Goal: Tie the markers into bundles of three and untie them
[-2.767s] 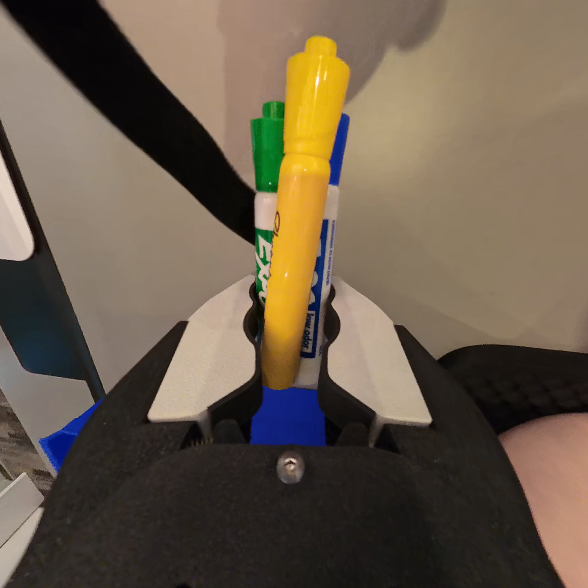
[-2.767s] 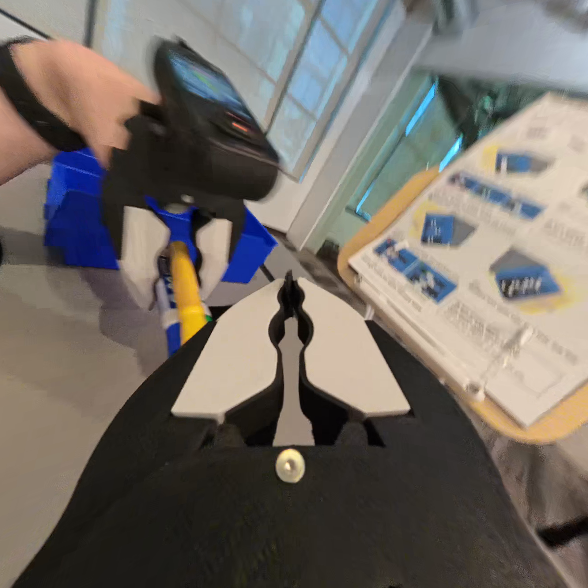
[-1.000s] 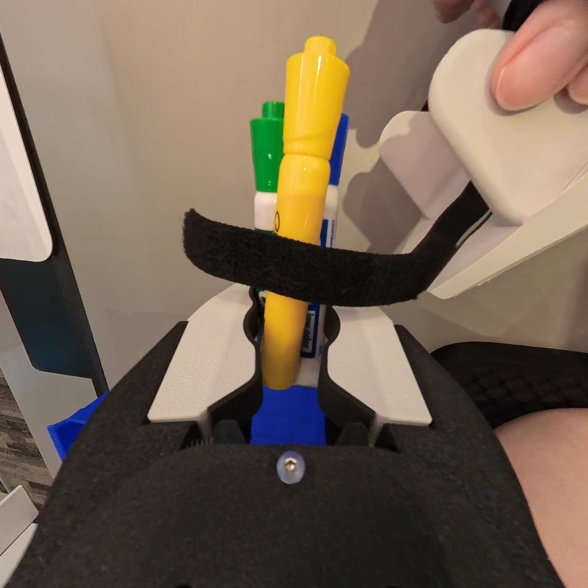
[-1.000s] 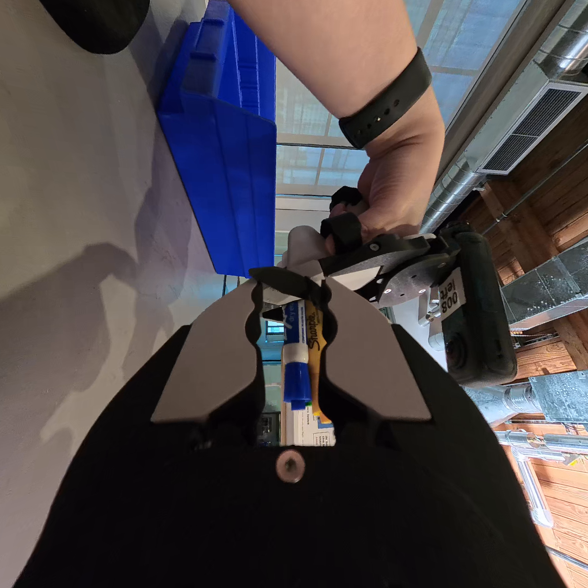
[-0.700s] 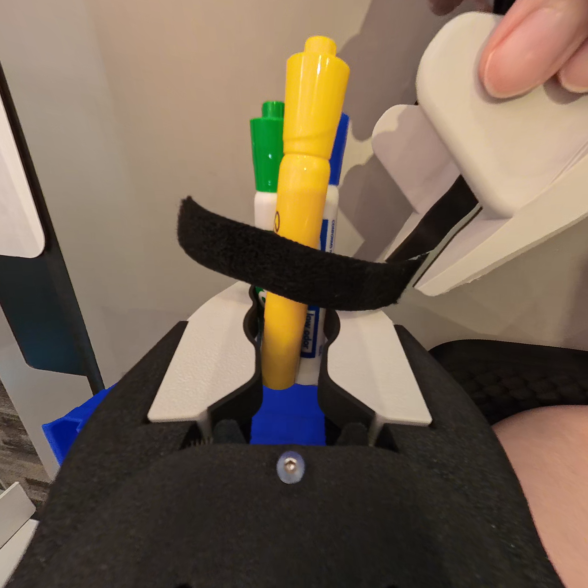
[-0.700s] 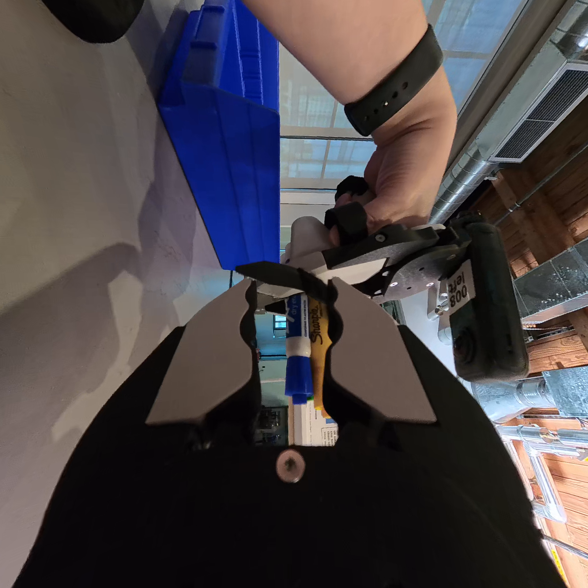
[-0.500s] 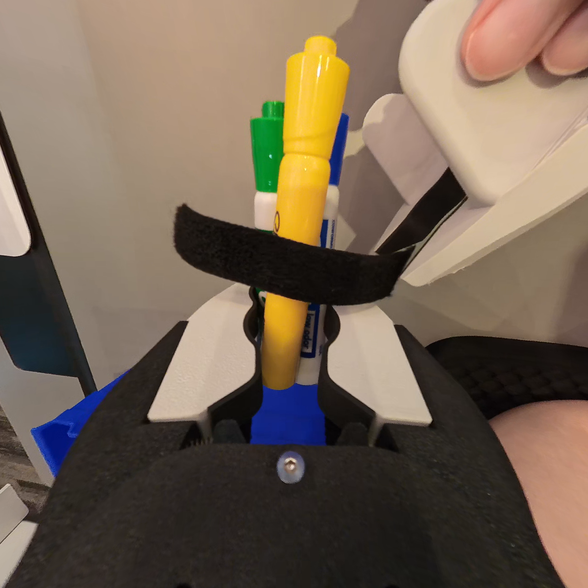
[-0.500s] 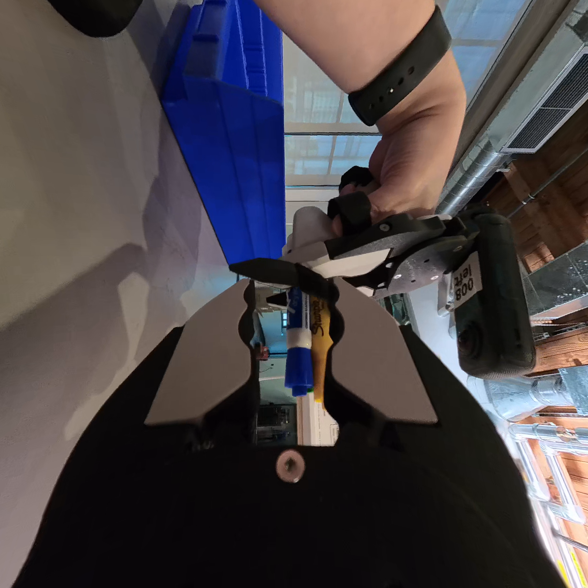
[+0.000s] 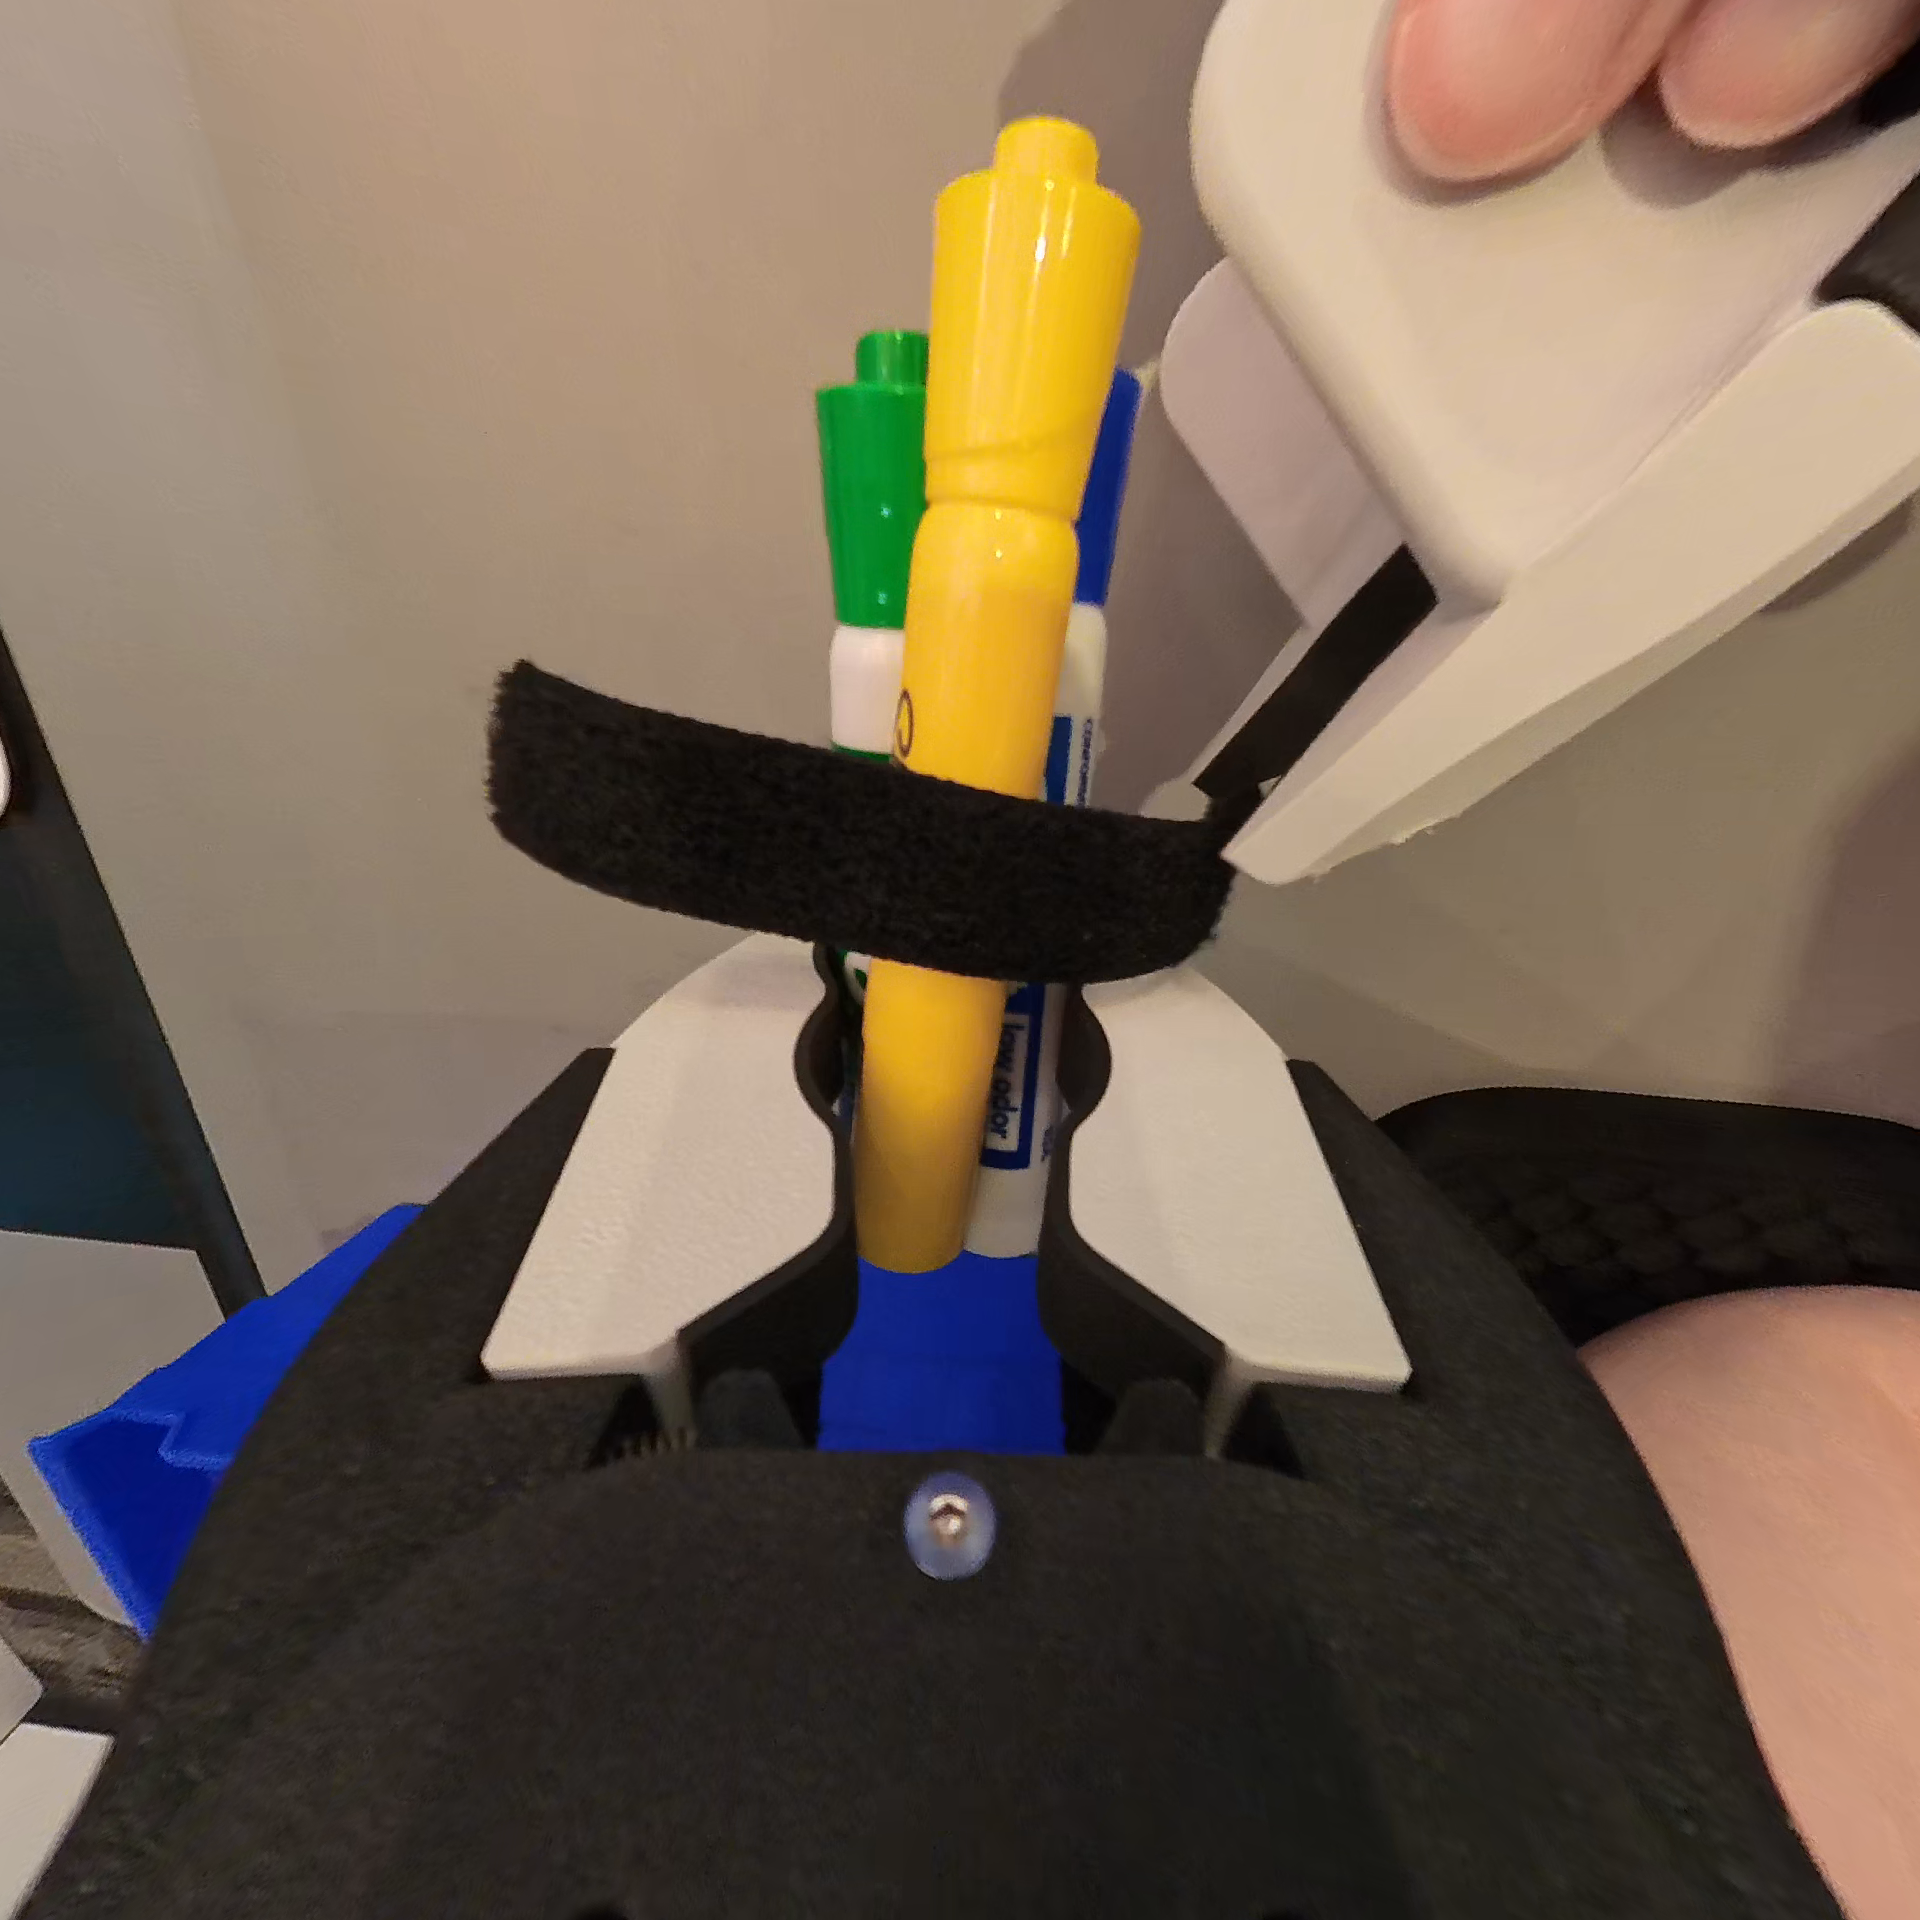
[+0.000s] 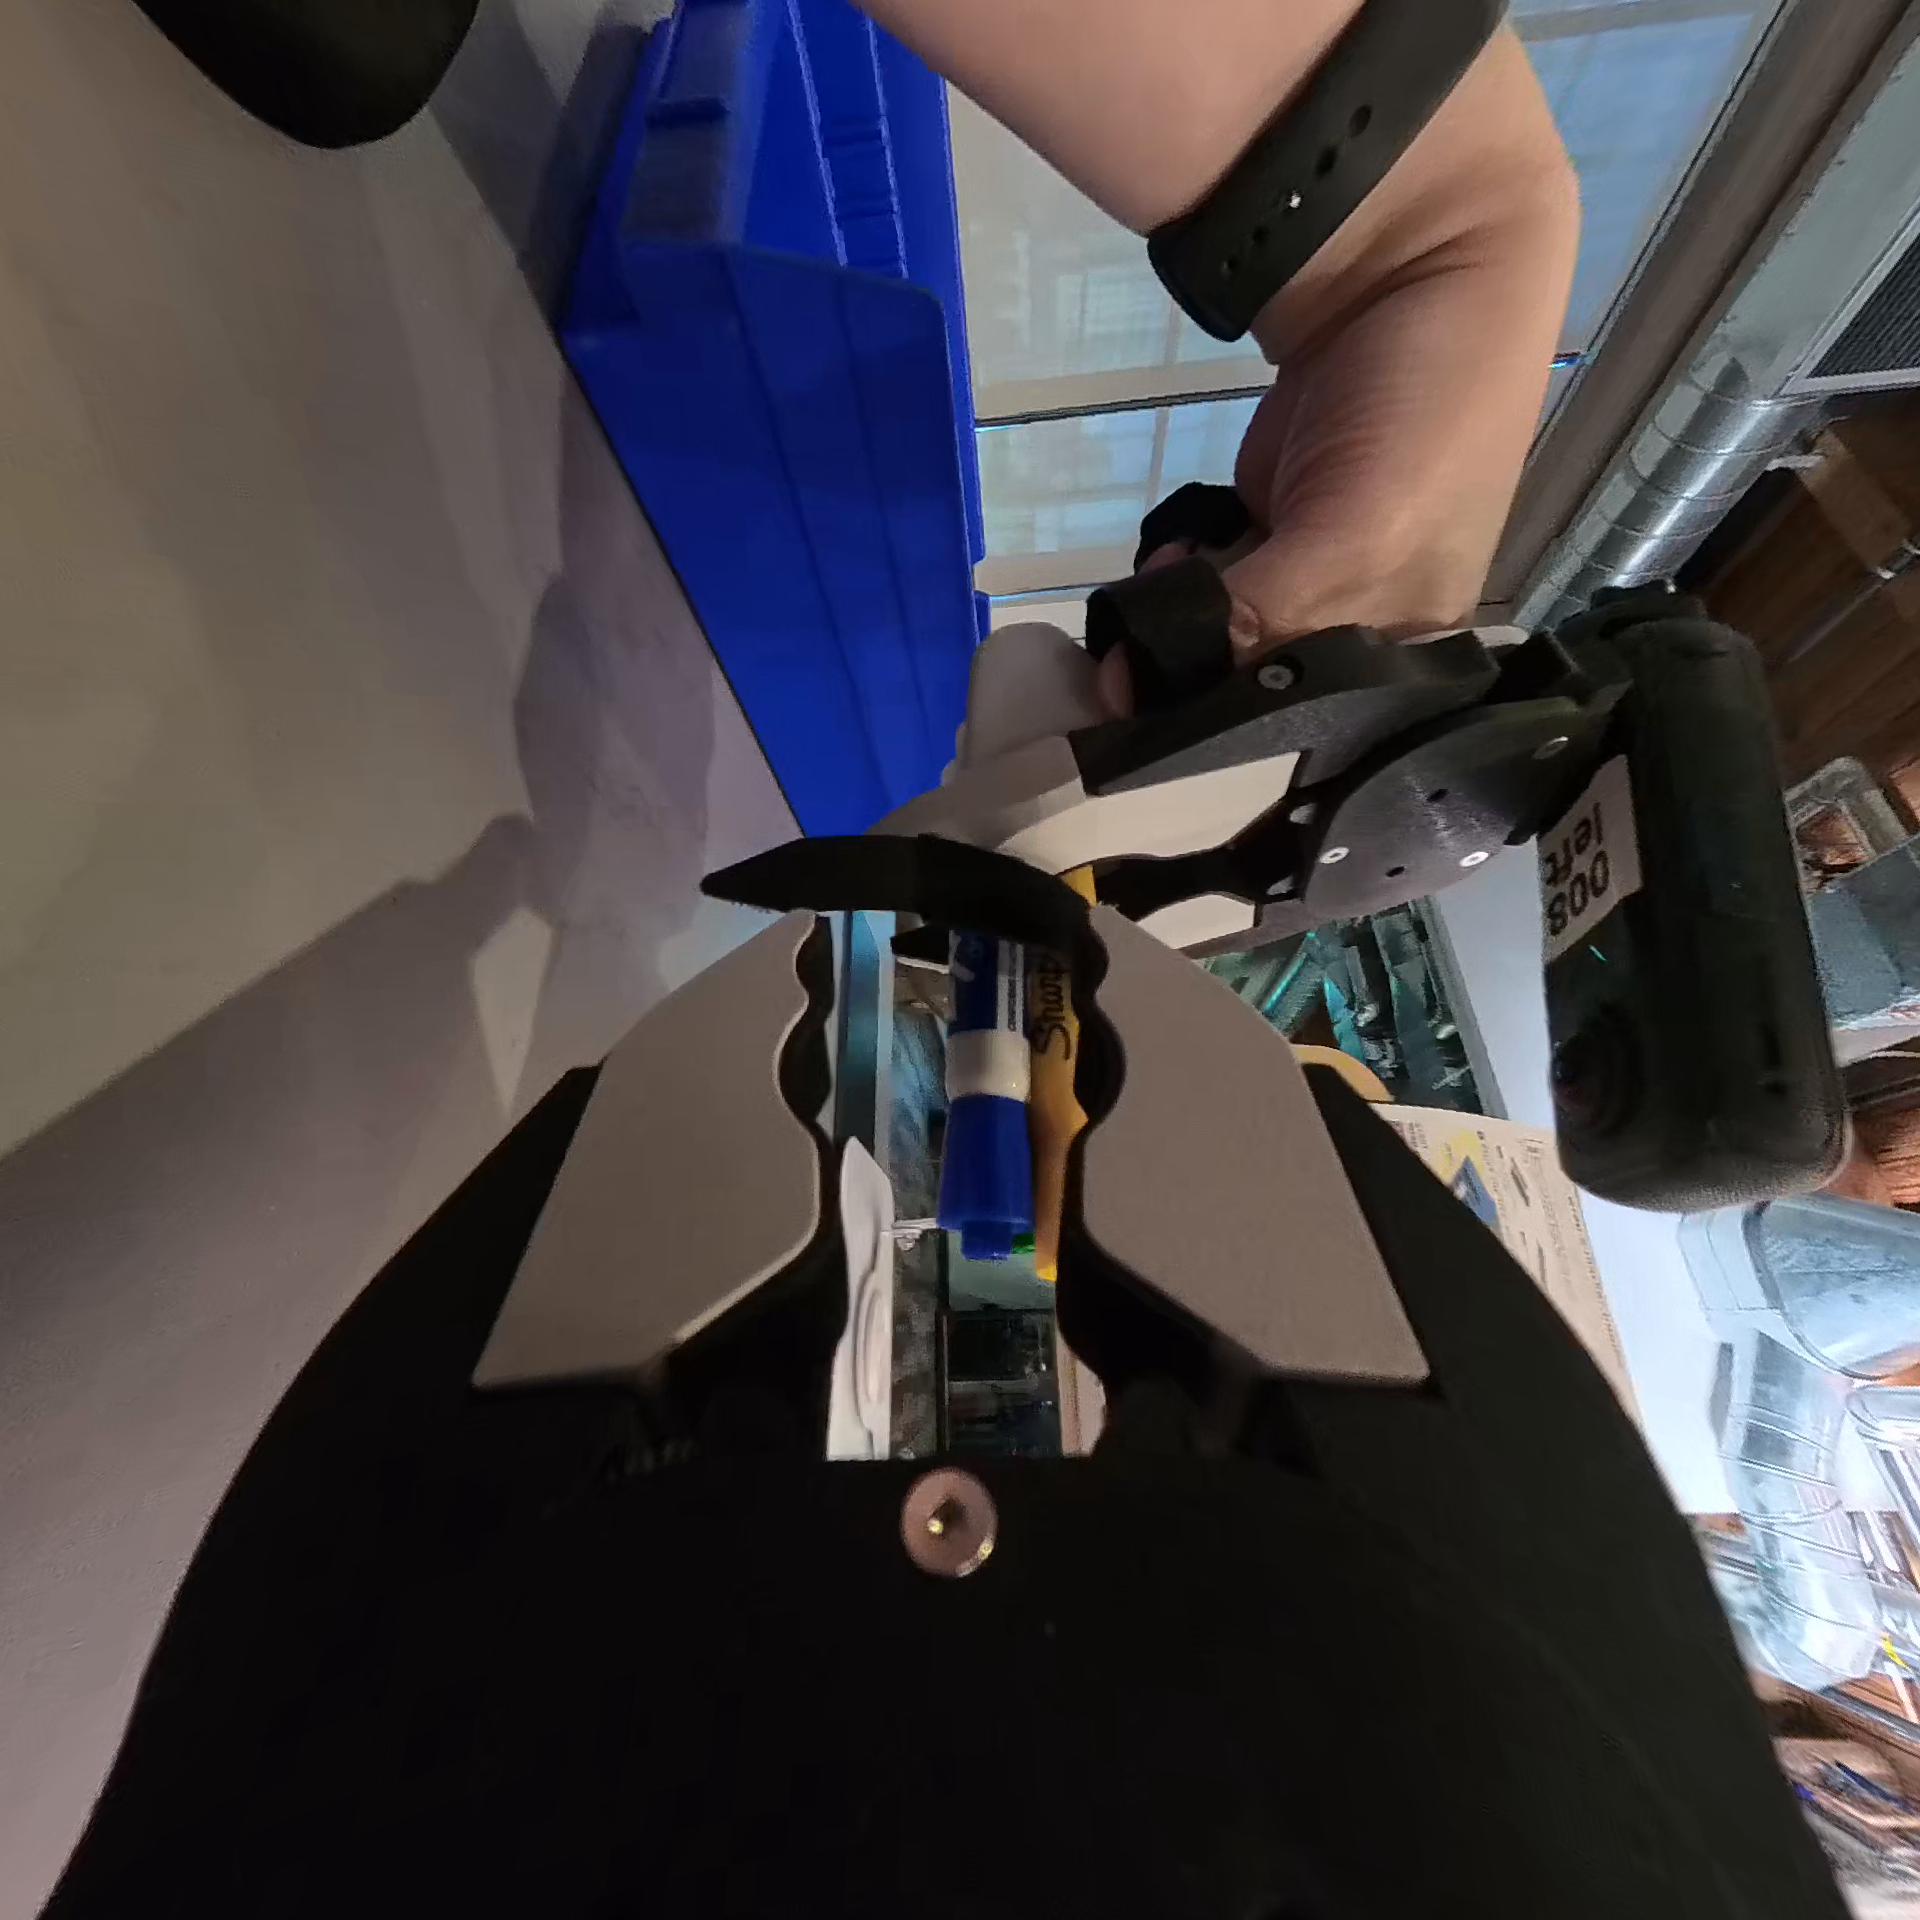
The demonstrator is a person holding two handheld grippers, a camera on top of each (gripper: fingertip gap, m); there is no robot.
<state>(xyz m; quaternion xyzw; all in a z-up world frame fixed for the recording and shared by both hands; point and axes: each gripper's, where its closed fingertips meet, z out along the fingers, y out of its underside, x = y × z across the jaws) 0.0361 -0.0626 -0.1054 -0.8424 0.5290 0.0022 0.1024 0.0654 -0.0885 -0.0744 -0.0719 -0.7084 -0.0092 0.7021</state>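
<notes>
My left gripper (image 9: 951, 997) is shut on three markers standing up from its jaws: a yellow marker (image 9: 997, 520) in front, a green-capped one (image 9: 873, 499) behind on the left and a blue-capped one (image 9: 1101, 499) on the right. A black hook-and-loop strap (image 9: 831, 842) lies across the front of the bundle just above the fingertips, its free end sticking out left. My right gripper (image 9: 1236, 821) comes in from the upper right and pinches the strap's right end. In the right wrist view the strap (image 10: 883, 878) crosses my right gripper's tips (image 10: 956, 930), with the blue marker (image 10: 982, 1153) and yellow marker (image 10: 1049, 1039) beyond.
A blue bin (image 10: 790, 468) stands on the grey table (image 10: 260, 623) behind the left hand, whose forearm (image 10: 1299, 156) wears a black wristband. A corner of the bin (image 9: 125, 1455) shows at lower left. A black mesh surface (image 9: 1662, 1195) is at right. A printed sheet (image 10: 1507, 1195) lies beyond.
The right gripper swung round to face the left one and brought the strap against the markers. Over the last second it moved closer and higher, drawing the strap across the bundle.
</notes>
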